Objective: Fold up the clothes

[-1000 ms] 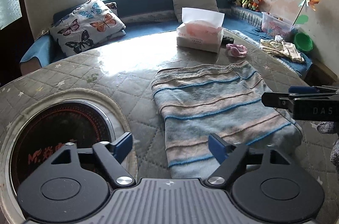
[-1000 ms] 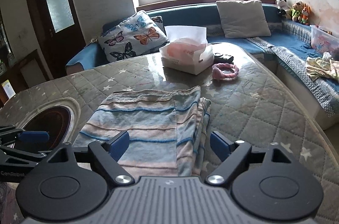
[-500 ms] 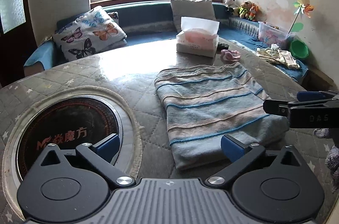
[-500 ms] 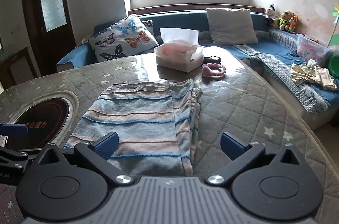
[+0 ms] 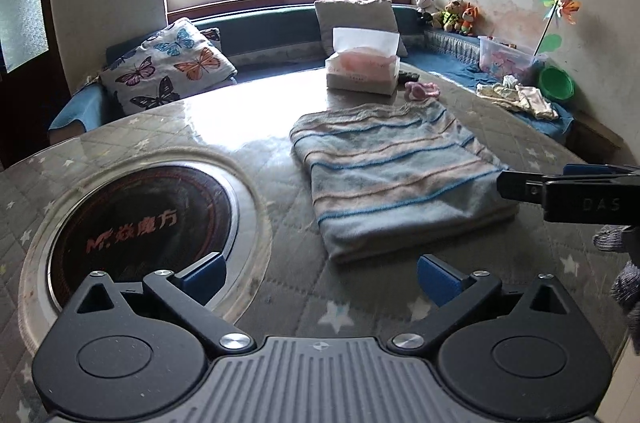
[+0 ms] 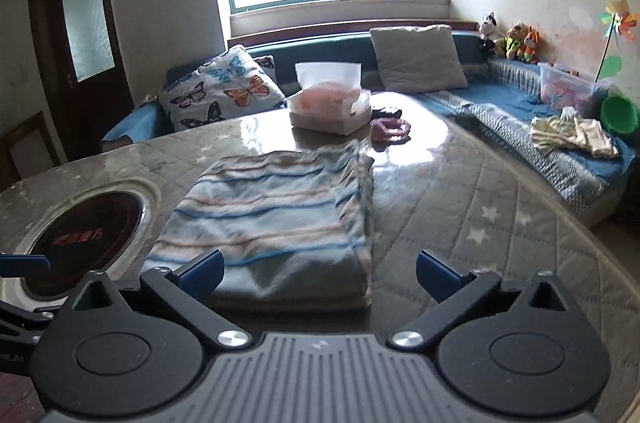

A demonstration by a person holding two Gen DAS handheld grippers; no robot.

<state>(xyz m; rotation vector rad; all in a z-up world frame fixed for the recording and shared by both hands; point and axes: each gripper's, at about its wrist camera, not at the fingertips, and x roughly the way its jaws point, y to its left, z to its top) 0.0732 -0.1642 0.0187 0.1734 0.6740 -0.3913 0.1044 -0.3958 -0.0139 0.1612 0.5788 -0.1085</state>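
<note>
Both hand-held grippers, left (image 5: 320, 273) and right (image 6: 319, 273), gape wide and empty before the striped cloth (image 6: 276, 219) folded flat on the quilted surface (image 6: 480, 223), so I'd pinch matching near corners and lift evenly for any further fold.

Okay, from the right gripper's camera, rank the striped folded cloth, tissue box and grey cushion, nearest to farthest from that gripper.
1. Striped folded cloth, on the table just ahead of the open right gripper.
2. Tissue box, behind the cloth at the table's far edge.
3. Grey cushion, on the bench under the window.
</note>
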